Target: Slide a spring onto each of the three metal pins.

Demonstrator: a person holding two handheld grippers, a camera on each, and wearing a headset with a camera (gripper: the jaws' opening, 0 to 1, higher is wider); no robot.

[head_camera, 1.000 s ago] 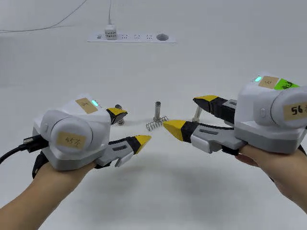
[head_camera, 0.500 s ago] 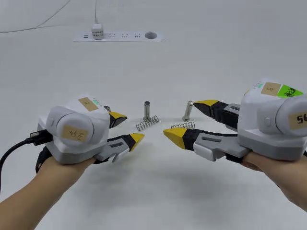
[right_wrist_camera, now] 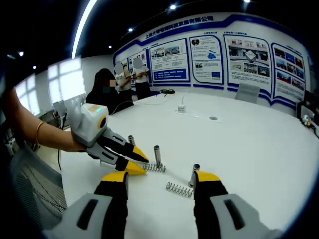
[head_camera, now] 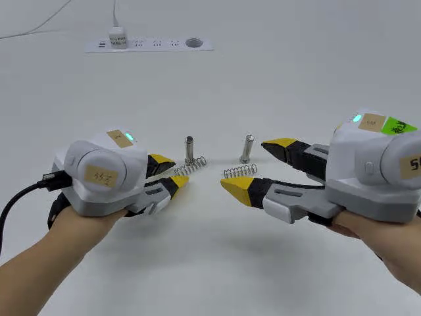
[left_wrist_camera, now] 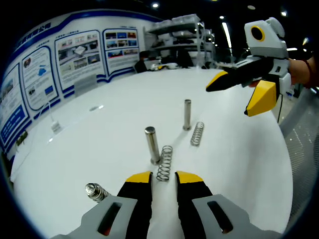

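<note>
Nothing is done yet: no pin wears a spring.

In the head view, the left gripper (head_camera: 177, 170) has its jaws a little apart and empty. The near end of the first spring (head_camera: 191, 167) is just off its tips at 3 o'clock. That spring lies on the table (head_camera: 210, 263) at the foot of the upright first pin (head_camera: 189, 149). The second spring (head_camera: 239, 171) lies at 7 o'clock of the upright second pin (head_camera: 247, 148). The right gripper (head_camera: 245, 164) is wide open and empty, its lower tip close to that spring. I judge all three fittings are still to do, starting with a pickup. Two springs can be counted.

The left gripper view adds what the gripper's body blocks from the head: the third pin (left_wrist_camera: 94, 190), at 8 o'clock beside its own jaws. The right gripper view settles its pose: it stands upright at 11 o'clock of the left gripper's tips.
</note>
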